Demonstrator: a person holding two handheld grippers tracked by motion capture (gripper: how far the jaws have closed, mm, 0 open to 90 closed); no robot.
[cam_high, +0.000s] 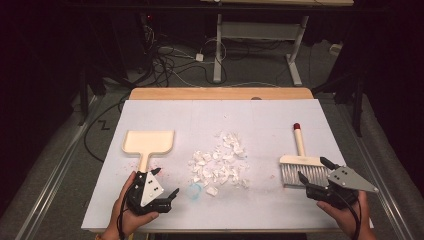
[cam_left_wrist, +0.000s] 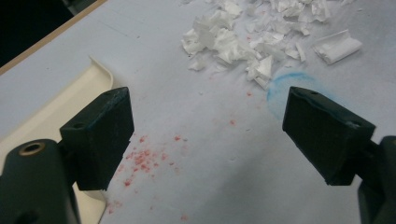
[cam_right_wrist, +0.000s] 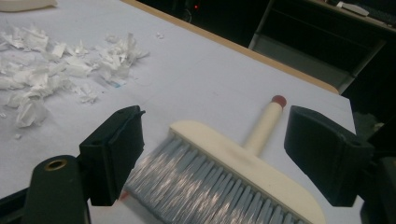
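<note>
A cream dustpan (cam_high: 148, 141) lies at the table's left, its handle pointing toward the person. My left gripper (cam_high: 167, 182) stands open just right of that handle, and its own view shows the left gripper (cam_left_wrist: 205, 121) with bare table between the jaws and the dustpan (cam_left_wrist: 56, 107) at its left. A pile of white paper scraps (cam_high: 220, 162) (cam_left_wrist: 243, 32) sits mid-table. At the right lies a cream brush (cam_high: 300, 165) with grey bristles and a red-tipped handle. My right gripper (cam_high: 315, 170) (cam_right_wrist: 212, 140) is open just over the brush (cam_right_wrist: 233, 163), without touching it.
Red specks (cam_left_wrist: 144, 156) and a blue smear (cam_left_wrist: 285, 86) mark the white table cover (cam_high: 260, 120). A wooden table edge (cam_high: 220, 93) runs along the far side. Beyond it are floor cables (cam_high: 170, 60) and another desk's white legs (cam_high: 218, 50).
</note>
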